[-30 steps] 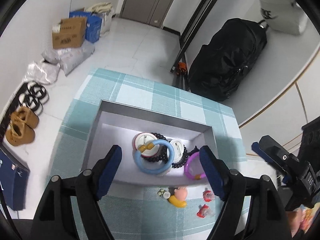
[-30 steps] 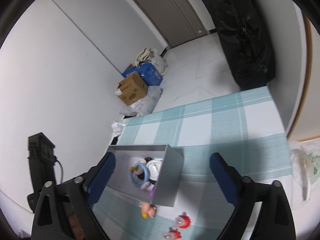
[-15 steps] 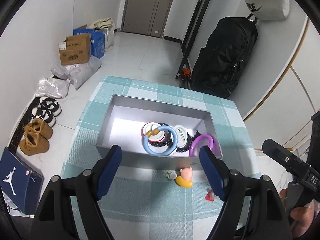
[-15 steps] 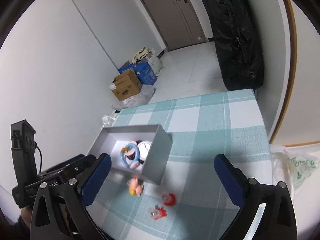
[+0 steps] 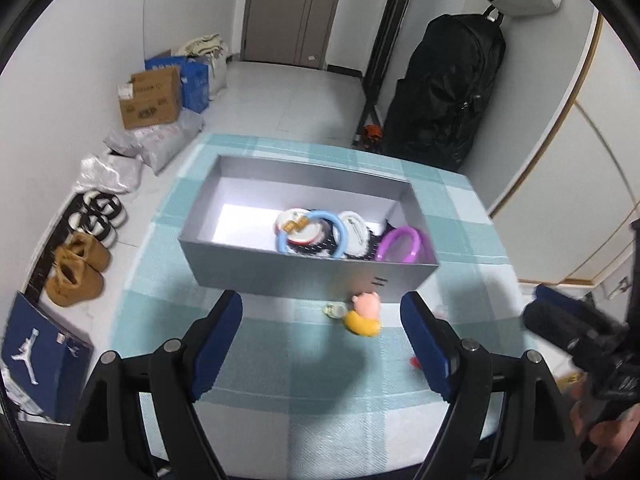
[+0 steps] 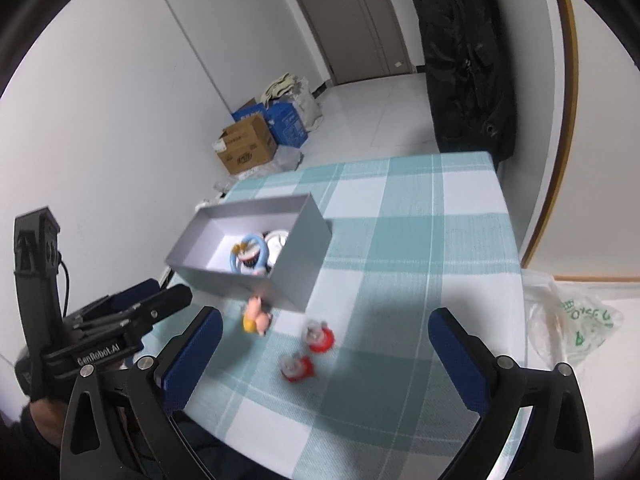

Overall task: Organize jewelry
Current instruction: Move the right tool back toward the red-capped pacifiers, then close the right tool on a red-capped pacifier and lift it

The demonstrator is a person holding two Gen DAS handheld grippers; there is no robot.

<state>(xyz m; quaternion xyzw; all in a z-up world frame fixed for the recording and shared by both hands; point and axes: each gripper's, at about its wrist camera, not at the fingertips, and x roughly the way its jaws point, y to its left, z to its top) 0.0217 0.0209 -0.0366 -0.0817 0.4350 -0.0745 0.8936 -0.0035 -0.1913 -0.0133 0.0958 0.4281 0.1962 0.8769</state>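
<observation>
The grey box (image 5: pixel 304 268) is sitting on the teal checked tablecloth (image 5: pixel 280 364), its long axis running left to right across the left wrist view, open side up. A blue ring (image 5: pixel 316 232) and a purple ring (image 5: pixel 402 244) are lying inside, toward its right end. A pink-and-yellow figurine (image 5: pixel 364 314) is lying just in front of its near wall. The left gripper (image 5: pixel 322 336) and right gripper (image 6: pixel 326 350) are both hovering with fingers spread apart, holding nothing.

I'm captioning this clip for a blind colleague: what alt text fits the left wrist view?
An open grey box on a teal checked tablecloth holds a blue ring, a purple ring and dark beads. A small pink-and-yellow figure lies just outside its near wall, beyond the open, empty left tool.
</observation>
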